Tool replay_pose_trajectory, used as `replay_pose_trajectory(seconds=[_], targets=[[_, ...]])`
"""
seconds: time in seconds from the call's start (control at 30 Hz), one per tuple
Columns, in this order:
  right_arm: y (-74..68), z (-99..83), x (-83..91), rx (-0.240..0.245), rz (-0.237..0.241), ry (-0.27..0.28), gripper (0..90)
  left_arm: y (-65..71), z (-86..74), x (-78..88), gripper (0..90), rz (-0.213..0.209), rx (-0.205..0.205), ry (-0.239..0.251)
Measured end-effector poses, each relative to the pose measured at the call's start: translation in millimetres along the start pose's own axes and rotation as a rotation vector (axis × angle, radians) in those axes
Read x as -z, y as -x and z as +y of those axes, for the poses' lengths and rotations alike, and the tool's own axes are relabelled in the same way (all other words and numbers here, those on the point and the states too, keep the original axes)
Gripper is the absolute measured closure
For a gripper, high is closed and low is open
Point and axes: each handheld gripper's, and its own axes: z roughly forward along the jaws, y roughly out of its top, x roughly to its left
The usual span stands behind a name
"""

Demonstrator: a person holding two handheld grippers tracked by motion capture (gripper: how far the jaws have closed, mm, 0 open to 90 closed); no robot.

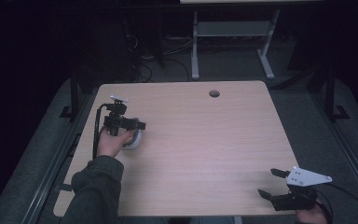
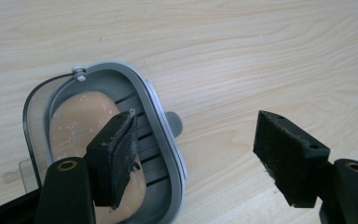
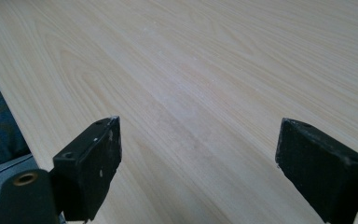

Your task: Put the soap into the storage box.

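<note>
We hold both grippers open over the light wooden table, gripping nothing.

Our left gripper hangs above the grey oval slatted soap dish holding a tan bar of soap near the table's left edge, jaws spread wide, one jaw over the dish and the other over bare wood. Our right gripper sits well apart at the near right corner, jaws equally wide over bare tabletop.

Grey slatted dish; tan soap; pale wood-grain table
</note>
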Motion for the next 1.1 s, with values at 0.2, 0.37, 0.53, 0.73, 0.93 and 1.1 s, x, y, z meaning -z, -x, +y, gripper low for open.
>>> replay_pose_trajectory(seconds=[0.2, 0.37, 0.53, 0.73, 0.93, 1.1], targets=[[0.0, 0.1, -0.5, -0.001, -0.003, -0.002, 13.8, 0.6, -6.7, 3.6, 30.3, -0.043, -0.008, 0.015], [-0.1, 0.1, -0.6, -0.001, -0.004, -0.005, 13.8, 0.8, -10.5, 6.8, 29.9, -0.061, -0.009, 0.024], [0.0, -0.3, -0.6, -0.002, -0.006, -0.005, 13.8, 4.2, -17.1, 11.0, 28.9, -0.084, -0.028, 0.033], [-0.2, -0.1, -0.8, 0.002, -0.007, -0.006, 13.8, 7.5, -23.0, 14.9, 28.3, -0.096, -0.048, 0.042], [-0.3, -0.1, -0.9, 0.003, -0.008, -0.007, 13.8, 11.4, -29.8, 19.5, 28.3, -0.108, -0.071, 0.052], [-0.5, -0.1, -1.1, 0.002, -0.010, -0.009, 13.8, 14.1, -35.5, 20.2, 28.1, -0.121, -0.084, 0.051]])
